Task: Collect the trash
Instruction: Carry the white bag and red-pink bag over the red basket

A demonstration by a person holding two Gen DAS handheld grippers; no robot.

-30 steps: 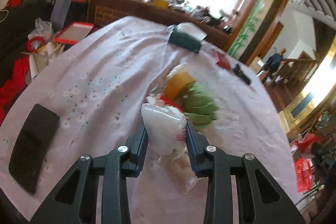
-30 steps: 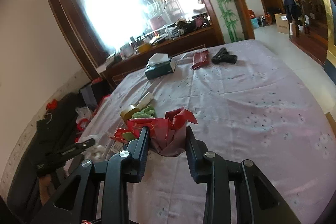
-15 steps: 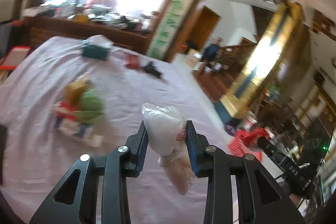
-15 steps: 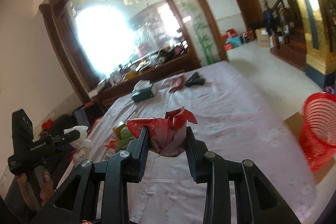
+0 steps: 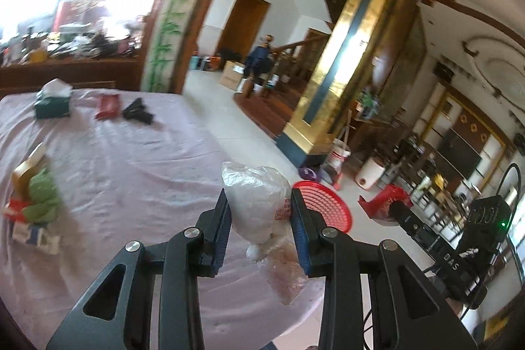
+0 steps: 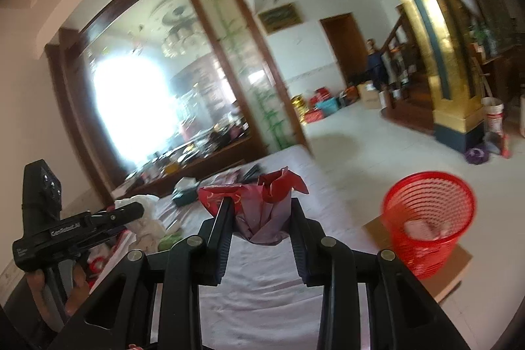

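Observation:
My left gripper (image 5: 261, 214) is shut on a crumpled clear plastic bag (image 5: 254, 202), whose tail hangs below the pads over the table's right edge. My right gripper (image 6: 259, 212) is shut on a crumpled red wrapper (image 6: 262, 202), held above the table. A red mesh wastebasket (image 6: 428, 218) stands on a flat cardboard piece on the floor to the right of the table; its rim (image 5: 323, 205) shows just past the left gripper. The left gripper (image 6: 128, 212) with its bag shows at the left of the right wrist view.
A pink cloth covers the table (image 5: 131, 159). On it lie a green tissue box (image 5: 52, 102), a red packet (image 5: 108, 107), a black object (image 5: 137, 112) and a heap of green and red wrappers (image 5: 36, 199). A gold pillar (image 5: 331, 81), buckets and a person (image 5: 261, 61) stand beyond.
Both grippers have risen off the table and swung right, each still holding its piece of trash. The red wastebasket has come into both views.

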